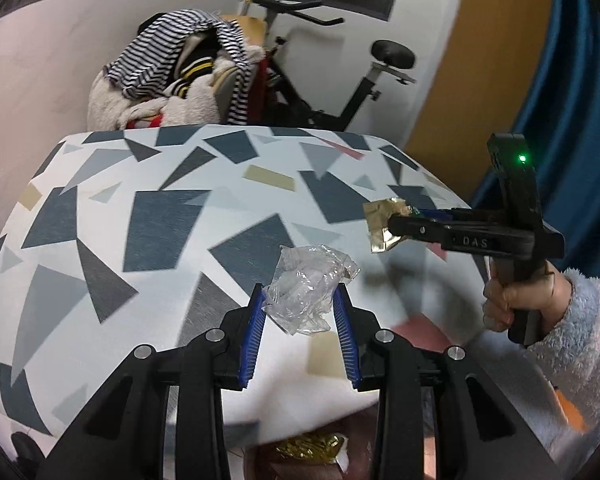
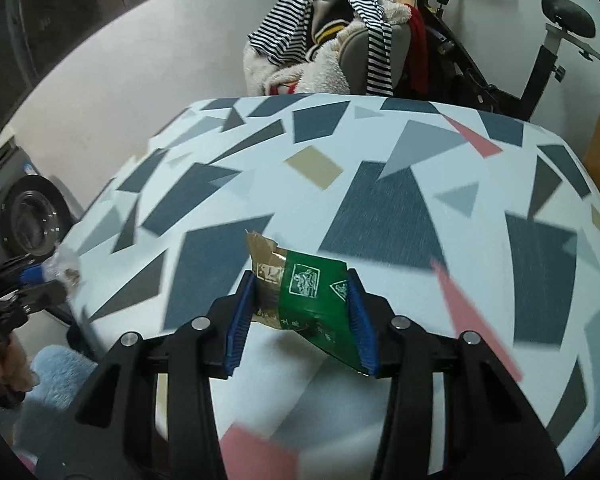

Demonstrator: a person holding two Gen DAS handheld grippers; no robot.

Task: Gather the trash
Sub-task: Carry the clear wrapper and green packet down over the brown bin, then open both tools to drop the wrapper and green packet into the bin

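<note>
My left gripper (image 1: 300, 288) is shut on a crumpled clear plastic wrapper (image 1: 308, 300), held above the near part of the patterned table (image 1: 160, 216). To its right, my right gripper (image 1: 392, 224) holds a wrapper (image 1: 380, 220) whose gold side shows, just above the tabletop. In the right wrist view that gripper (image 2: 300, 276) is shut on the same green and tan snack wrapper (image 2: 312, 296), which spans from one blue pad to the other. At that view's far left is the left gripper (image 2: 46, 276) with the clear plastic (image 2: 66, 268).
Behind the table, a chair (image 1: 172, 80) is piled with striped clothes beside an exercise bike (image 1: 340, 92). A washing machine (image 2: 28, 216) stands left of the table. A blue curtain (image 1: 572, 120) hangs at right. Crumpled gold foil (image 1: 308, 448) lies below the table's near edge.
</note>
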